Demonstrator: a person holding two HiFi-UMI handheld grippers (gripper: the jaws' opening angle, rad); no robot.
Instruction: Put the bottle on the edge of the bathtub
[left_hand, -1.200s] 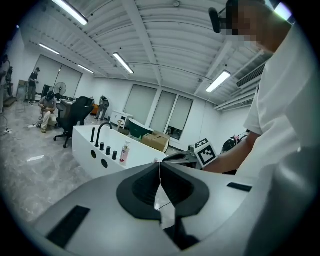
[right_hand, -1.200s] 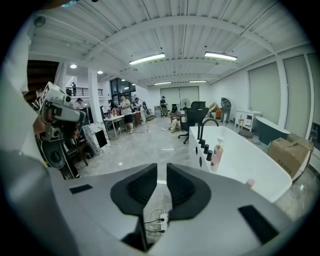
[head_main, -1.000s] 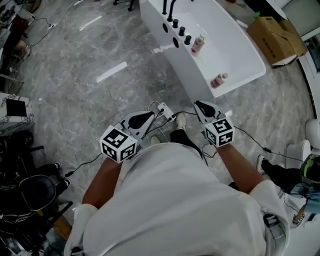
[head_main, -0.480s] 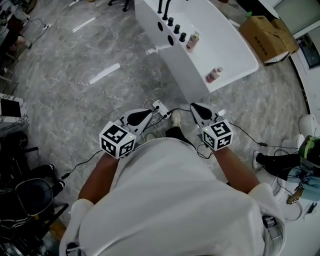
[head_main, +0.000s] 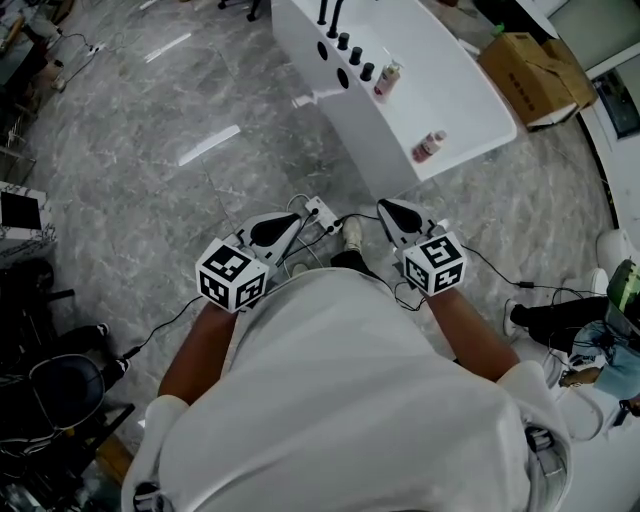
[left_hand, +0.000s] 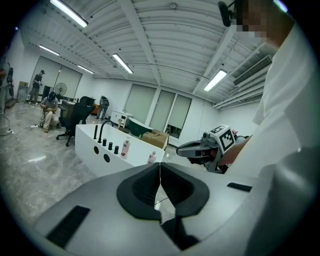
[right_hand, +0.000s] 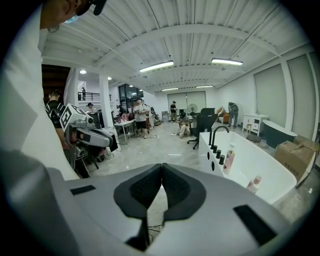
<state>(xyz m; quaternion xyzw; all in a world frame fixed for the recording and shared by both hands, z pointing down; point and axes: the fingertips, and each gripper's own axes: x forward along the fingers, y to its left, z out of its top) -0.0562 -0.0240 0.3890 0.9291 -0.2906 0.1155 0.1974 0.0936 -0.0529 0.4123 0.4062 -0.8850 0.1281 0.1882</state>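
Head view: glossy white oblong bathtub (head_main: 470, 75) on veined grey marble floor (head_main: 180, 210).

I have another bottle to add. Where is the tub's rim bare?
The rim is bare between the tall bottle and the small bottle. It is crowded at the far end, around the knobs and the faucet.

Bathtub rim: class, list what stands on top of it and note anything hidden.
On the bathtub rim stand a black tap, a row of black knobs, a tall pump bottle and a small pinkish bottle. From both gripper views the tub's near wall hides its floor.
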